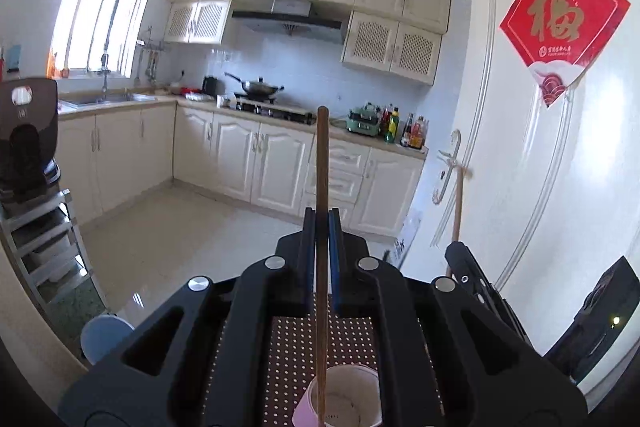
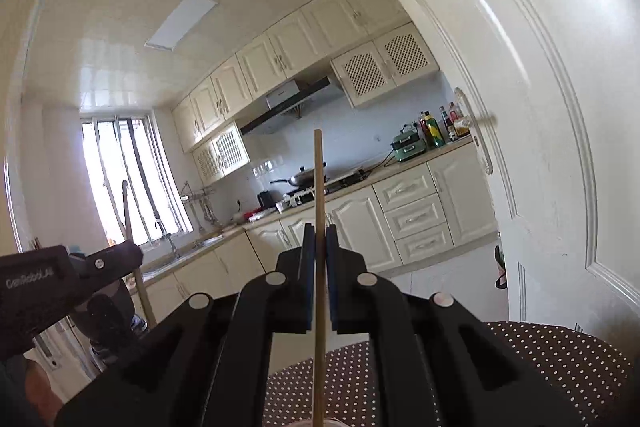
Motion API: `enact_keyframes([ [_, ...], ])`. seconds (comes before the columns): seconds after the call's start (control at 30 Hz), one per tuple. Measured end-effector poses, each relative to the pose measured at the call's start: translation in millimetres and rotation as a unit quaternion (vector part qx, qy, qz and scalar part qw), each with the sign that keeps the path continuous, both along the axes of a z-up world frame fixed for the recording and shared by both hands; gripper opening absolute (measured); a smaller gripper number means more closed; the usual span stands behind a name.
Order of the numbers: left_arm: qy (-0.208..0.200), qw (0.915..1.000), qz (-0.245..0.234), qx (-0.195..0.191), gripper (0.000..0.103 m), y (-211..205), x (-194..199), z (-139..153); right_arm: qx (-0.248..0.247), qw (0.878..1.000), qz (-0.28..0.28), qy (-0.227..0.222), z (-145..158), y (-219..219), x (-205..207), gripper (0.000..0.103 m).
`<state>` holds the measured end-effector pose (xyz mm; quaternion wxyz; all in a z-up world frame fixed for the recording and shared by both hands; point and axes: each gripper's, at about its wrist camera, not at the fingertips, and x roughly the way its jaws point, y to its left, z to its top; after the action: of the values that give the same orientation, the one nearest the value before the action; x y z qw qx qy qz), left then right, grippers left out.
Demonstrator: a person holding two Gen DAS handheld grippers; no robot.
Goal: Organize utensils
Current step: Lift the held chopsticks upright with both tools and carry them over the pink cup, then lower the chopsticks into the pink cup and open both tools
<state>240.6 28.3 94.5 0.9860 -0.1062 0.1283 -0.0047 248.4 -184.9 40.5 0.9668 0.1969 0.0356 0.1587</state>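
Cream-cabinet kitchen behind, white door [image 1: 540, 131] with a red paper square [image 1: 564, 23] at the right; below, a brown polka-dot surface [image 1: 296, 351] carrying a pale cup [image 1: 352, 397]. Left tool [image 1: 322, 227] pressed together on a dark wooden chopstick [image 1: 322, 163], held upright, its lower end dipping into the cup. Right tool [image 2: 319, 243] likewise pinching a lighter chopstick [image 2: 318, 179], upright, above the dotted surface's edge.
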Motion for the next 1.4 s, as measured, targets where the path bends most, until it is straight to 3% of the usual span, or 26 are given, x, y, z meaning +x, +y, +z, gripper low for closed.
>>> enact_keyframes([
  [0.2,0.011,0.9999,-0.004,-0.009,0.007,3,8,-1,-0.01,1.0,-0.013,0.002,-6,3,1,0.004],
  [0.43,-0.044,0.999,0.009,0.006,0.007,0,-10,22,-0.011,1.0,-0.018,-0.009,-3,6,1,0.004],
  [0.53,-0.047,0.9988,0.01,0.005,0.007,-2,-8,23,-0.02,0.999,-0.034,-0.018,-6,10,-1,0.004],
  [1.1,0.059,0.998,-0.012,0.021,0.007,-7,36,-42,-0.055,0.998,-0.023,0.023,-28,13,12,0.004],
  [1.4,0.073,0.9959,-0.05,0.015,0.009,-3,35,-71,-0.089,0.995,0.009,0.044,-32,17,11,0.007],
])
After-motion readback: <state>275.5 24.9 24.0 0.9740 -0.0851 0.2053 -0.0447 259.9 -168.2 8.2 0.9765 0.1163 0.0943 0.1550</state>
